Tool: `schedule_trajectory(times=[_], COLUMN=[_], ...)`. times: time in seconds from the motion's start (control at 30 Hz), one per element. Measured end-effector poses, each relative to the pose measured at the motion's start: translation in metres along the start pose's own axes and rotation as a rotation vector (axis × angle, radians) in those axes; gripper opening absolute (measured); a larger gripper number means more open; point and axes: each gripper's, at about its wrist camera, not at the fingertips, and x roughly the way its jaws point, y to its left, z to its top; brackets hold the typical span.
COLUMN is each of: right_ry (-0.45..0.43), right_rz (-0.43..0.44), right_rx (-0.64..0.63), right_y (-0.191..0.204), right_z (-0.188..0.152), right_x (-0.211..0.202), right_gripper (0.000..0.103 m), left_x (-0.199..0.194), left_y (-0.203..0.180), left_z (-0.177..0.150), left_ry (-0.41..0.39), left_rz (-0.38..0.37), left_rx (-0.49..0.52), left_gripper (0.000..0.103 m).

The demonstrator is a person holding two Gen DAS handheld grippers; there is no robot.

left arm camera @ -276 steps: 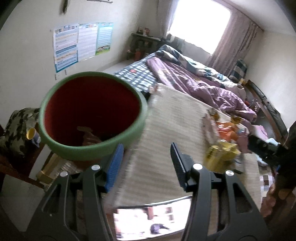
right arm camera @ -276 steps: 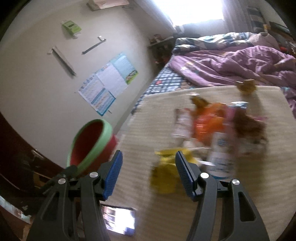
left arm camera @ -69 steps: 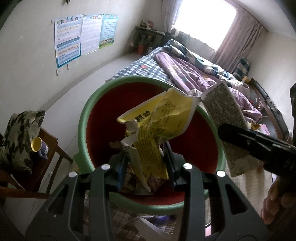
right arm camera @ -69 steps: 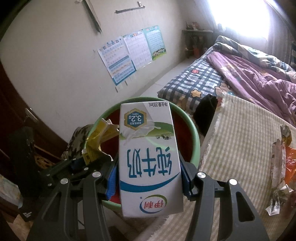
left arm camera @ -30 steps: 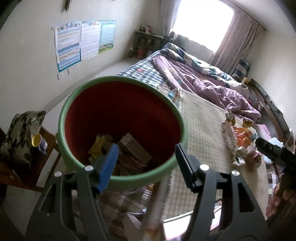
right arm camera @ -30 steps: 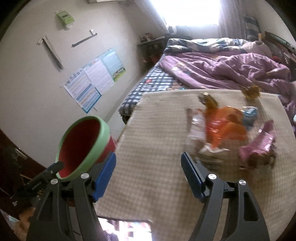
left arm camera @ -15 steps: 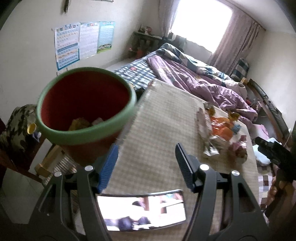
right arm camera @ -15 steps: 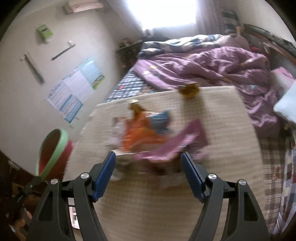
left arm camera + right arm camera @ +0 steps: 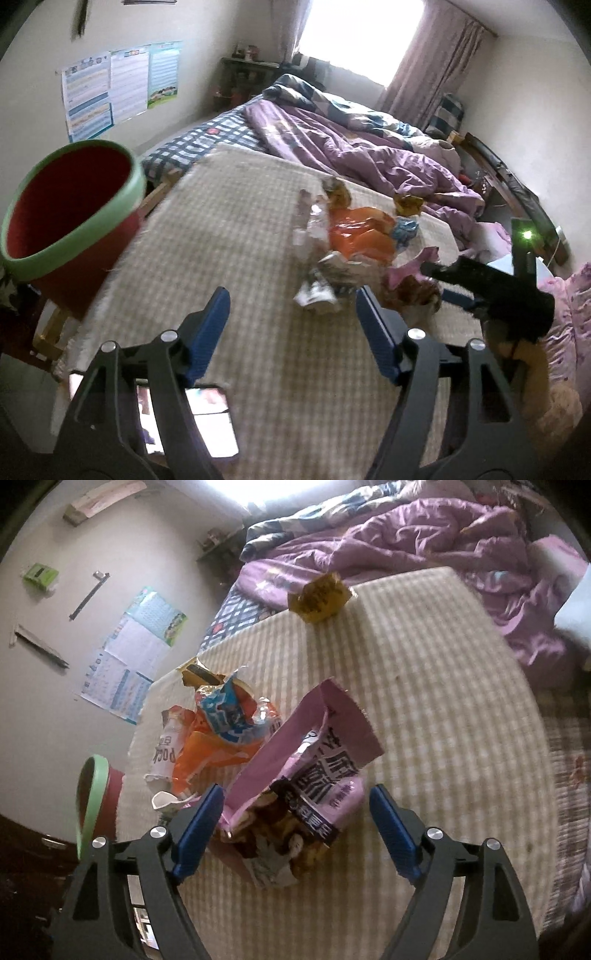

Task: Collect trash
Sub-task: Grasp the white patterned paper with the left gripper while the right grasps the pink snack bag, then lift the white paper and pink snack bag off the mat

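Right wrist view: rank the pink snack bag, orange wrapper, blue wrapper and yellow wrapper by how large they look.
1. pink snack bag, though it lies nearest the camera
2. orange wrapper, partly covered
3. and 4. blue wrapper and yellow wrapper look alike; the yellow one lies farther off, so I leave them unranked.

Your left gripper (image 9: pixel 291 334) points forward and downward, its blue-padded jaws opening with nothing between them. One pad sits at 7 o'clock in the left wrist view, the other at 5 o'clock. Your right gripper (image 9: pixel 297 821) is likewise pitched downward, jaws opening, pads clear of contact on both sides. In the left wrist view that right gripper (image 9: pixel 452 286) enters at 3 o'clock, seen side-on, its black body angled toward frame centre. Your right hand (image 9: pixel 524 354) grips it from below, at about 4 o'clock.
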Motion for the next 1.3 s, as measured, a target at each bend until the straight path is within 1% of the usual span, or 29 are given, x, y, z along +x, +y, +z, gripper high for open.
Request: schedule_trajectory(times=[0.13,0.27,0.3,0.33,0.37,0.4,0.47,0.63,0.73,0.87,0.9,0.97,1.0,1.3], right_ry=[0.041,0.067,0.069,0.073,0.081,0.084,0.080,0.038,0.021,-0.003,-0.006,-0.010,-0.012,-0.016], right_rz=[0.024,0.061,0.070,0.078,0.084,0.095,0.113,0.131,0.146,0.147,0.145,0.145,0.144,0.145], right_rx=[-0.013,-0.039,-0.051,-0.067,-0.078,-0.083,-0.102,-0.105,-0.097,-0.106,-0.108,-0.114,-0.117,-0.096], right_y=[0.003,0.007,0.009,0.011,0.011,0.011,0.010,0.004,0.002,0.002,0.003,0.004,0.004,0.001], right_z=[0.004,0.006,0.006,0.006,0.007,0.007,0.007,0.005,0.004,0.003,0.004,0.004,0.004,0.002], right_x=[0.011,0.015,0.016,0.016,0.016,0.016,0.012,-0.005,-0.013,-0.022,-0.022,-0.024,-0.025,-0.025], right_gripper=[0.080,0.079,0.072,0.057,0.053,0.053,0.047,0.041,0.039,0.038,0.038,0.038,0.038,0.038], left_x=[0.031,0.064,0.070,0.075,0.079,0.082,0.086,0.093,0.099,0.108,0.111,0.113,0.113,0.101], left_y=[-0.014,-0.021,-0.022,-0.024,-0.025,-0.025,-0.025,-0.025,-0.023,-0.026,-0.027,-0.029,-0.030,-0.027], left_z=[0.009,0.013,0.013,0.012,0.011,0.010,0.008,0.006,0.005,0.003,0.002,0.000,-0.001,-0.001], left_ry=[0.019,0.074,0.087,0.095,0.105,0.113,0.129,0.154,0.177,0.204,0.212,0.227,0.228,0.187], left_rz=[0.009,-0.002,-0.006,-0.008,-0.007,-0.007,-0.012,-0.021,-0.034,-0.031,-0.031,-0.034,-0.034,-0.033], left_rx=[-0.009,-0.020,-0.023,-0.025,-0.026,-0.028,-0.034,-0.035,-0.055,-0.043,-0.043,-0.045,-0.047,-0.059], left_gripper=[0.070,0.070,0.070,0.070,0.070,0.070,0.070,0.070,0.070,0.069,0.067,0.053,0.052,0.050])
